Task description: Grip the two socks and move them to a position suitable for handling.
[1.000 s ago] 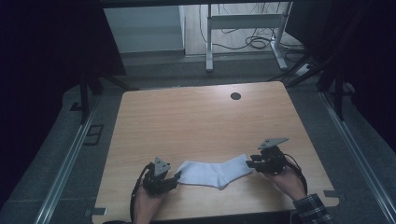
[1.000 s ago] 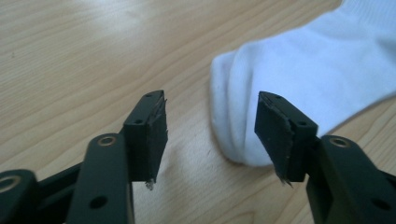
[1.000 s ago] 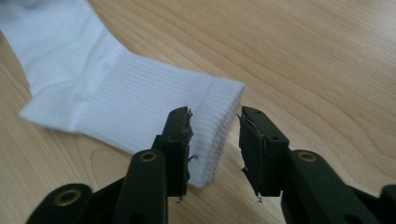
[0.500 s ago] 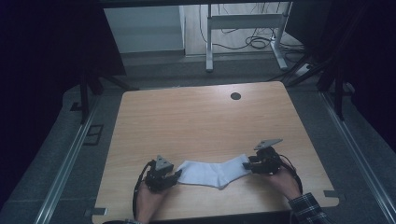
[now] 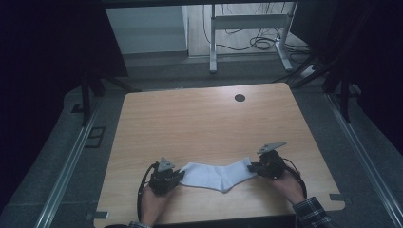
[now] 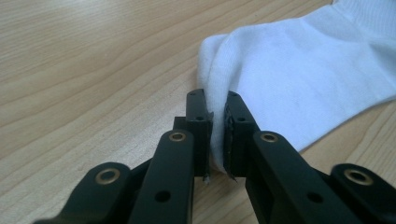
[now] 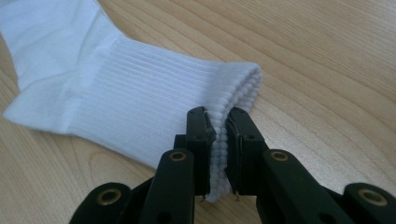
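Note:
A white sock (image 5: 216,175) lies flat near the front edge of the wooden table (image 5: 204,123), stretched between my two grippers. My left gripper (image 5: 177,175) has just been closing and now pinches the sock's toe end (image 6: 261,79) between its pads. My right gripper (image 5: 253,167) has also just been closing and is shut on the ribbed cuff (image 7: 233,93), the fabric squeezed between its jaws. A hand holds each gripper from the table's near side.
A round black cable hole (image 5: 240,98) sits at the table's far right. Beyond the far edge stand a white desk frame (image 5: 247,28) and loose cables (image 5: 261,43) on the floor. Metal rails (image 5: 71,161) run along both sides of the table.
Both grippers' jaws have closed onto the ends of the sock. The hands and the sock have stayed about where they were.

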Available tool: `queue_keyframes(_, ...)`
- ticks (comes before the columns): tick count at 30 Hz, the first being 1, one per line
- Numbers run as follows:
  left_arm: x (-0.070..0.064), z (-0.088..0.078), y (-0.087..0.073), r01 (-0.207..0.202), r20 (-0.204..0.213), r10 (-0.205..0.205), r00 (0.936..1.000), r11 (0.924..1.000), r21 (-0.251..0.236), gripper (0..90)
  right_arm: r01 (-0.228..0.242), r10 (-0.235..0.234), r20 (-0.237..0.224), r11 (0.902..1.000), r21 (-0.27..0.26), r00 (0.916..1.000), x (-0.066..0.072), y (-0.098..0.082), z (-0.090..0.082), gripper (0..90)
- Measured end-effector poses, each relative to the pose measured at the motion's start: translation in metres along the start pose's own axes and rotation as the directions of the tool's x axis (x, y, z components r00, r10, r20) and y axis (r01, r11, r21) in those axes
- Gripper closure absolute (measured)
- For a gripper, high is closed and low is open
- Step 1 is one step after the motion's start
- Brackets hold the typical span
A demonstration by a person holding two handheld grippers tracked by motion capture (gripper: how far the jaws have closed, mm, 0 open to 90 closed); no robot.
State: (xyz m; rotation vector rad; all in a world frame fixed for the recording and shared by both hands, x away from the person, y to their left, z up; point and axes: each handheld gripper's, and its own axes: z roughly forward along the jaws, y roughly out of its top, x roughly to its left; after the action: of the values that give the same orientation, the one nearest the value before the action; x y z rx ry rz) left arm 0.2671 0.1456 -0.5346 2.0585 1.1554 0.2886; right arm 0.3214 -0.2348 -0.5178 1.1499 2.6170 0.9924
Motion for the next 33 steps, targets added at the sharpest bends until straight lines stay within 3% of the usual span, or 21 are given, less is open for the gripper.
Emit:
queue_keyframes(16, 0.001, -0.008, 0.019, -0.055, -0.028, 0.054, 0.9981, 0.9982, -0.023, 83.1, 0.011, -0.01, 0.013, 0.9977, -0.067, 0.9999, -0.001, 0.012, -0.016, 80.3)
queue_keyframes(33, 0.017, -0.009, 0.057, -0.075, -0.078, 0.07, 0.9945, 0.9959, -0.052, 83.1, 0.008, -0.002, 0.056, 0.9923, -0.123, 0.9984, -0.014, 0.048, -0.022, 80.3)
